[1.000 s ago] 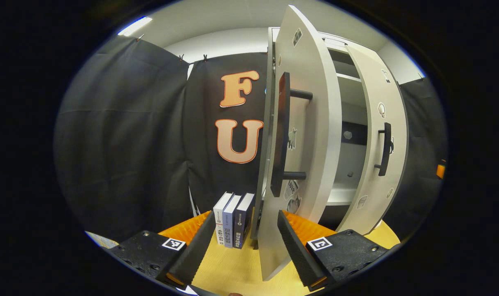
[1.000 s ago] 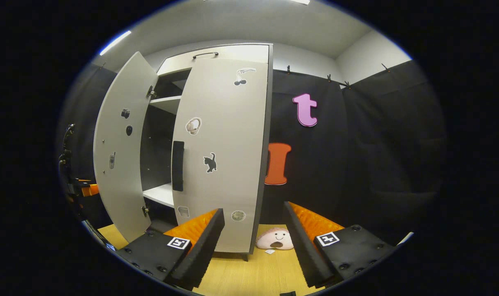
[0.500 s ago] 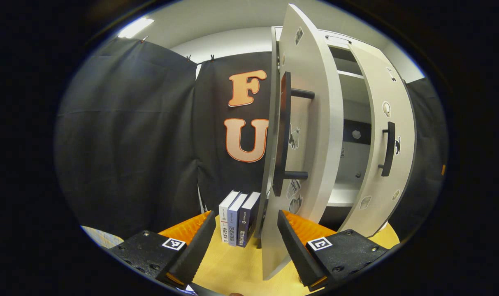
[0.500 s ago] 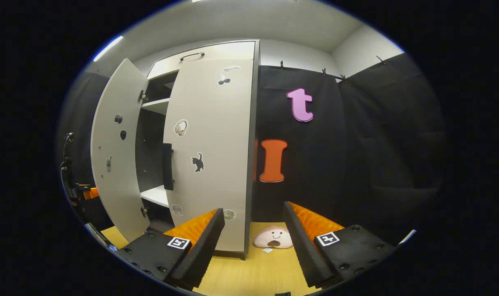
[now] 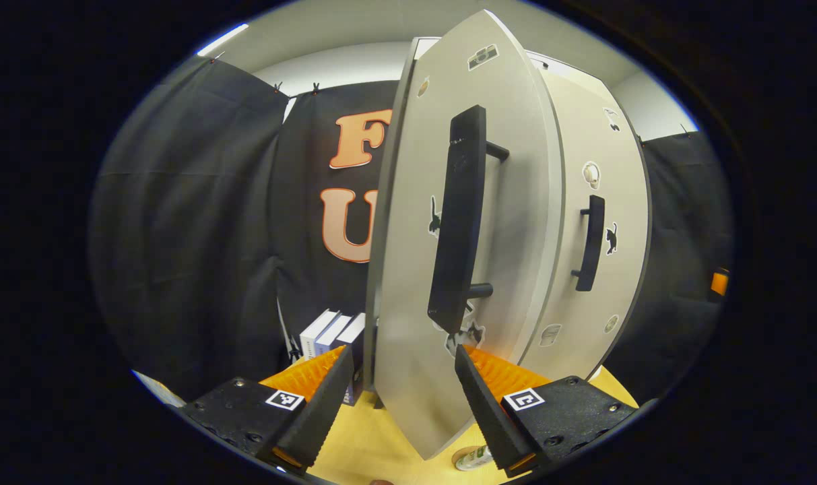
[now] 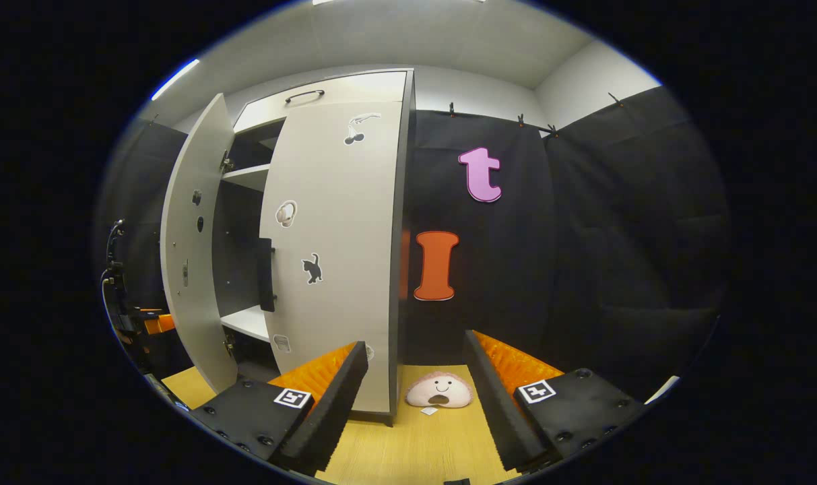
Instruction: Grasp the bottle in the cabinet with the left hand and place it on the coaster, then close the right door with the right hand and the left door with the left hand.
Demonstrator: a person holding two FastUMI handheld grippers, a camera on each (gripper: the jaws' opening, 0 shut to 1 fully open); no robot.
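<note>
L gripper point(image 5: 401, 397), jaws wide & empty, sits at left door point(image 5: 415, 283) edge to push it shut; bottle point(image 5: 474, 458) at 5 o'clock on table point(image 5: 354, 448); R gripper point(image 6: 415, 404) wide, clear of right door point(image 6: 341, 256).

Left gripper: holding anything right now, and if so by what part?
Nothing held. The left gripper is open, its fingers either side of the left door's lower edge, not pressing on it.

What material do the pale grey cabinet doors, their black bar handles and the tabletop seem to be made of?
Pale grey left cabinet door: probably matt laminated board; flat, even face, dark edge, stickers on it.
Black bar handle: matt, maybe plastic or painted metal; I cannot tell which.
Yellow tabletop: wood or wood-look laminate; fine grain lines.
</note>
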